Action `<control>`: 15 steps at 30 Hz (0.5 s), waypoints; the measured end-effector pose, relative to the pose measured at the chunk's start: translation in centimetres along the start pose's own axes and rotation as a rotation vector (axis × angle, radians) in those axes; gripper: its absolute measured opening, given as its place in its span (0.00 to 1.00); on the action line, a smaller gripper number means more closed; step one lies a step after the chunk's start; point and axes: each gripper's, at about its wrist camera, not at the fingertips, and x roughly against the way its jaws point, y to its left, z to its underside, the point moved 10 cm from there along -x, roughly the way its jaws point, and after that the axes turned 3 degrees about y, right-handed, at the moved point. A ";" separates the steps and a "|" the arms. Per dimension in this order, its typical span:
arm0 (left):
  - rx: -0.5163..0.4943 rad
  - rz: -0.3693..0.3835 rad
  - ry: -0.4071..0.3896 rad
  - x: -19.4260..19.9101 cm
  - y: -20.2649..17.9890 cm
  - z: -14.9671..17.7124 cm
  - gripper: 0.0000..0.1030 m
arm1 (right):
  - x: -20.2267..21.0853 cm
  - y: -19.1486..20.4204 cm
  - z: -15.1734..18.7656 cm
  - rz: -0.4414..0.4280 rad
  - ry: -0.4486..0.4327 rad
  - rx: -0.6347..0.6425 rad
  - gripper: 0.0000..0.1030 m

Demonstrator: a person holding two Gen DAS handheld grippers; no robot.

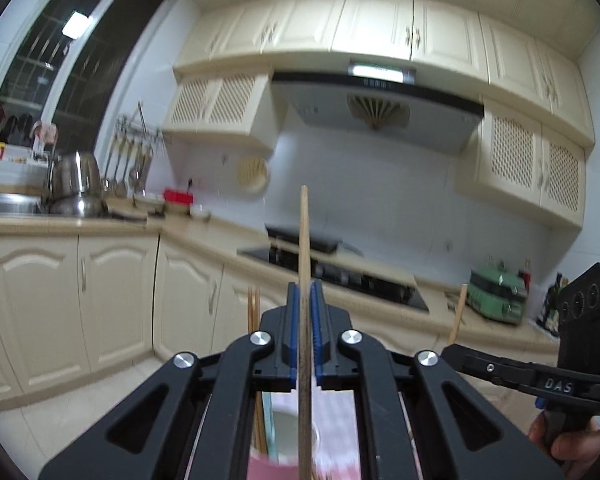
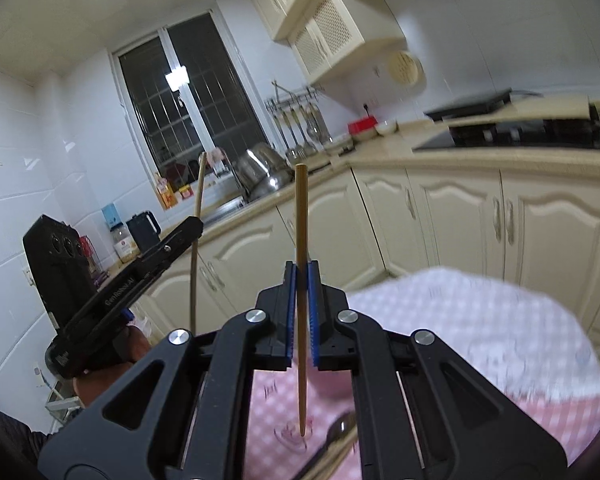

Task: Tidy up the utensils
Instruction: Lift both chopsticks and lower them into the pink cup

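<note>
My left gripper (image 1: 305, 292) is shut on a wooden chopstick (image 1: 305, 240) that stands upright between its blue pads. Its lower end hangs over a white cup (image 1: 288, 428) on the pink checked tablecloth (image 1: 336, 420). Other chopsticks (image 1: 254, 312) stand at the cup's left. My right gripper (image 2: 302, 270) is shut on a second wooden chopstick (image 2: 301, 216), also upright, its tip just above the tablecloth (image 2: 460, 320). A metal spoon (image 2: 342, 428) lies on the cloth under the right gripper. Each gripper shows in the other's view, the right (image 1: 456, 354) and the left (image 2: 194, 226).
Cream base cabinets (image 1: 112, 280) and a counter with a black hob (image 1: 340, 272) run along the wall. Steel pots (image 1: 76, 184) sit by the sink, hanging utensils (image 2: 296, 120) behind them. A green appliance (image 1: 496, 292) stands at the right.
</note>
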 end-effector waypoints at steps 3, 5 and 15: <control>-0.005 -0.020 -0.059 -1.5 0.0 -1.9 0.05 | -0.8 0.5 -2.7 -0.007 -0.033 0.023 0.06; -0.007 -0.031 -0.080 -2.6 0.0 -2.6 0.05 | -1.3 0.7 -3.9 -0.011 -0.047 0.036 0.06; 0.019 -0.059 -0.118 -7.0 1.6 -2.2 0.05 | -5.3 0.1 -5.8 0.001 -0.044 0.067 0.06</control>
